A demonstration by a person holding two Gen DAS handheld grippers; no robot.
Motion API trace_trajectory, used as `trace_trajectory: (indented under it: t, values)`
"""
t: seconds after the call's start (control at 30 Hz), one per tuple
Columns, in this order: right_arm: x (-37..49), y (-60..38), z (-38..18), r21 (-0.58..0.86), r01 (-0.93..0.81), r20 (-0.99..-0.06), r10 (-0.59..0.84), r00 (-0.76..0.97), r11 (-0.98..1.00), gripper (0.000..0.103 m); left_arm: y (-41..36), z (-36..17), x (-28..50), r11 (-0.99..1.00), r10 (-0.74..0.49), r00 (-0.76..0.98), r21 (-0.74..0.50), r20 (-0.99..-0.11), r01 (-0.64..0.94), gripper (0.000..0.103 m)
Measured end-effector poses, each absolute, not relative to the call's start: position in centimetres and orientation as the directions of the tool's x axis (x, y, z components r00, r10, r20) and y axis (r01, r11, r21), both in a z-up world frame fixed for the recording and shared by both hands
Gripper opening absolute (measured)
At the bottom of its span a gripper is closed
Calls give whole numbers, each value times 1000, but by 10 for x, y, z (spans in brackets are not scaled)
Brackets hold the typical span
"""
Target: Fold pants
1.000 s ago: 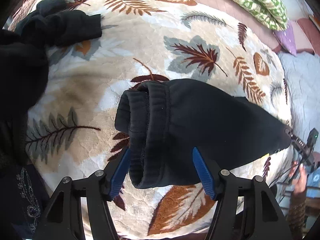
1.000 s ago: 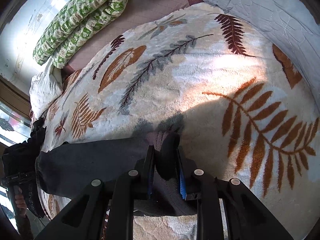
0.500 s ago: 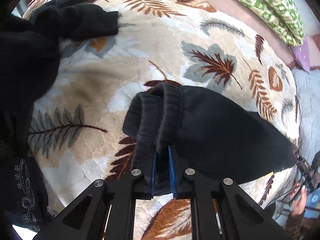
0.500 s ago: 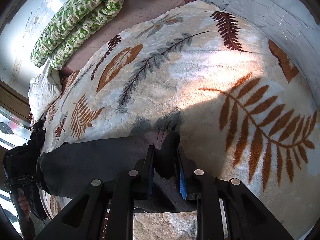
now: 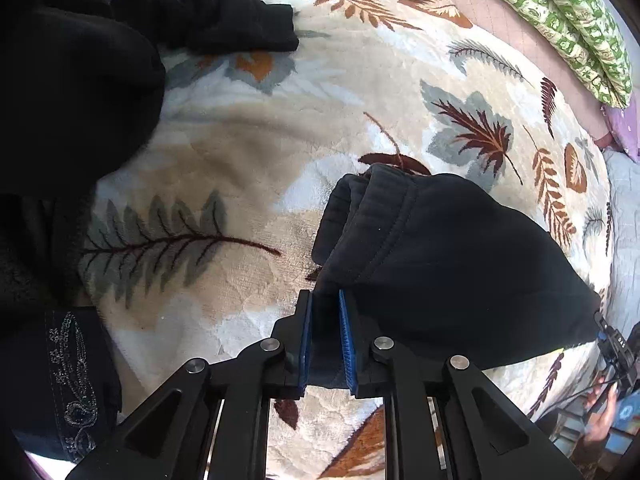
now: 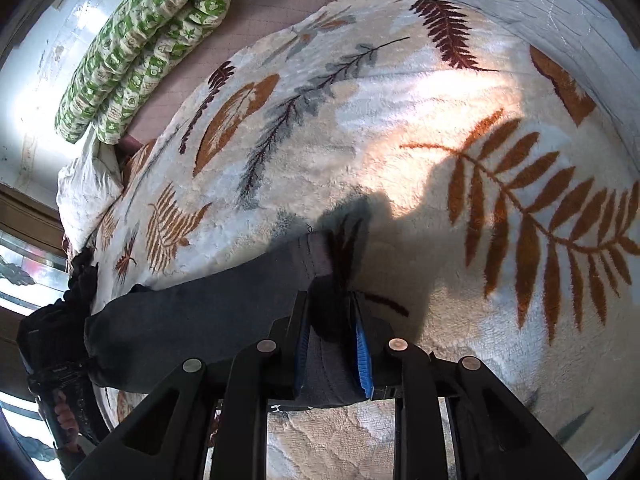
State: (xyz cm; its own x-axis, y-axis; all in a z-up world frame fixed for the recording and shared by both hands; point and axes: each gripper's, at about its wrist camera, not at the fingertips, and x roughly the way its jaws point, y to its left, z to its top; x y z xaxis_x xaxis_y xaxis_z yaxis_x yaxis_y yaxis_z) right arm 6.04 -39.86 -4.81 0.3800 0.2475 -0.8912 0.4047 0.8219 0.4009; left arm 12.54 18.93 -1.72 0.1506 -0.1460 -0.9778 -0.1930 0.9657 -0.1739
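a leaf-patterned blanket (image 5: 248, 152) covers the bed, with a heap of dark clothes (image 5: 80, 80) at far left. black pants (image 5: 460, 264) stretch across its near part, lifted at both ends. the left gripper (image 5: 324, 336) is clamped on the ribbed waistband (image 5: 368, 216); the right gripper (image 6: 332, 340) is clamped on a leg end. likely risks: thick fabric slipping from either narrow bite, or the slack middle sagging and dragging on the plush pile, skewing the fold.

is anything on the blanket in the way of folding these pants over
Nothing visible blocks it. Both the left tongs and right tongs are shut on the pants, and the leaf blanket beyond is bare. The dark clothes pile lies apart, at the far left.
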Motion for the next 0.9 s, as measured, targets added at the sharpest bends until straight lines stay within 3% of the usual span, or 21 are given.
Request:
trace_trajectory:
  t: [0.07, 0.13, 0.2, 0.23, 0.43, 0.53, 0.63, 0.73, 0.8, 0.9]
  values:
    - [52, -404, -48, 461, 414, -866, 296, 403, 785, 44, 189, -17, 127, 967, -145, 150, -172, -978, -188, 15]
    - [44, -403, -47, 465, 408, -864, 302, 402, 786, 47, 189, -17, 129, 968, -139, 149, -166, -979, -187, 15]
    - [39, -398, -43, 454, 380, -866, 300, 400, 806, 30, 188, -17, 131, 969, -132, 148, -159, -980, -189, 15]
    - [36, -397, -40, 471, 366, -855, 314, 412, 803, 13, 188, -18, 131, 970, -127, 145, -153, -981, -188, 15]
    - [23, -396, -53, 437, 391, -883, 305, 356, 810, 12, 183, -30, 130, 977, -77, 122, -99, -990, -189, 19]
    - [20, -401, -52, 462, 407, -874, 326, 361, 788, 18, 180, -25, 127, 981, -96, 124, -115, -988, -155, 22]
    - [22, -404, -29, 432, 388, -876, 275, 397, 814, 25, 183, -5, 119, 983, -120, 168, -140, -978, -118, 34]
    - [32, -397, 1, 426, 331, -846, 241, 475, 842, 40, 191, 26, 117, 984, -92, 276, -129, -957, -120, 55]
    - [47, -381, 15, 442, 253, -819, 272, 505, 861, 44, 195, 40, 122, 981, -96, 322, -145, -942, -131, 71]
    - [82, -341, 21, 489, 114, -786, 380, 488, 865, 44, 190, 42, 137, 978, -130, 297, -172, -946, -119, 72]
